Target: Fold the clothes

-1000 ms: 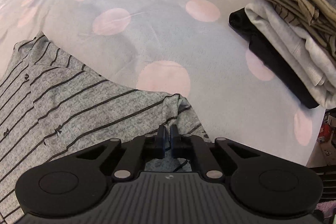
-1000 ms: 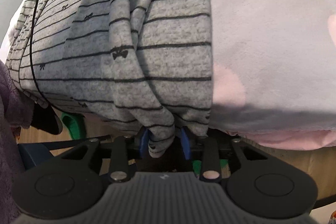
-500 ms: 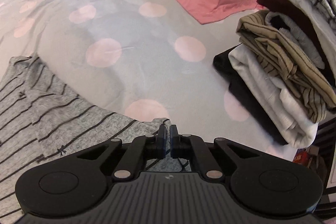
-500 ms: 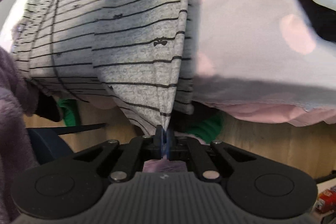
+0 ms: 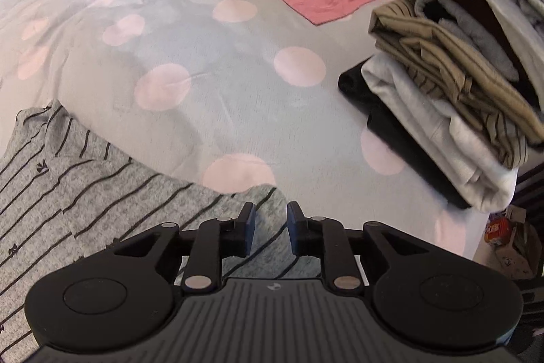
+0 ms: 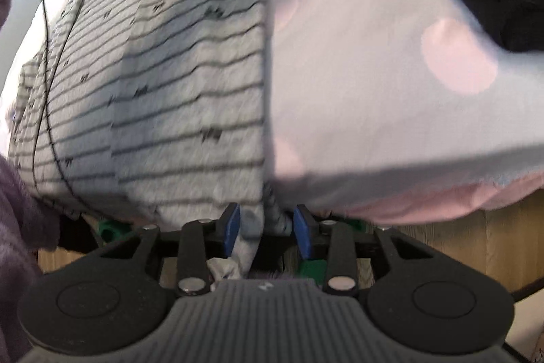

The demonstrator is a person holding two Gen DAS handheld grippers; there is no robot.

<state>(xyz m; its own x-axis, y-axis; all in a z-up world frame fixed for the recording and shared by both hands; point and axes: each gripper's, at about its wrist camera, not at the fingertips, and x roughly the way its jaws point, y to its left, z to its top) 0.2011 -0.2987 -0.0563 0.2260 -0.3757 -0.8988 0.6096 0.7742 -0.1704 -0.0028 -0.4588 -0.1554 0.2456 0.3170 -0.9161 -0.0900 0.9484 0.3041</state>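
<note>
Left wrist view: the left gripper (image 5: pixel 271 218) has just spread its fingers, released above a corner of the striped top (image 5: pixel 85 193) lying on the bed (image 5: pixel 204 73) near a stack (image 5: pixel 459 73). Right gripper (image 6: pixel 267 223) has just loosened too, fabric hanging slack between its fingers at the bed's edge.

Fuzzy purple sleeve (image 6: pixel 17 227), black ribbed left gripper (image 5: pixel 271 227), blue-padded right gripper (image 6: pixel 267 225), silver screws

Soft even daylight, left wrist view sharp, strong fisheye bending at both views' edges, right wrist view smeared by motion blur, broad grey shadow across the striped garment (image 6: pixel 176 111), no glare
</note>
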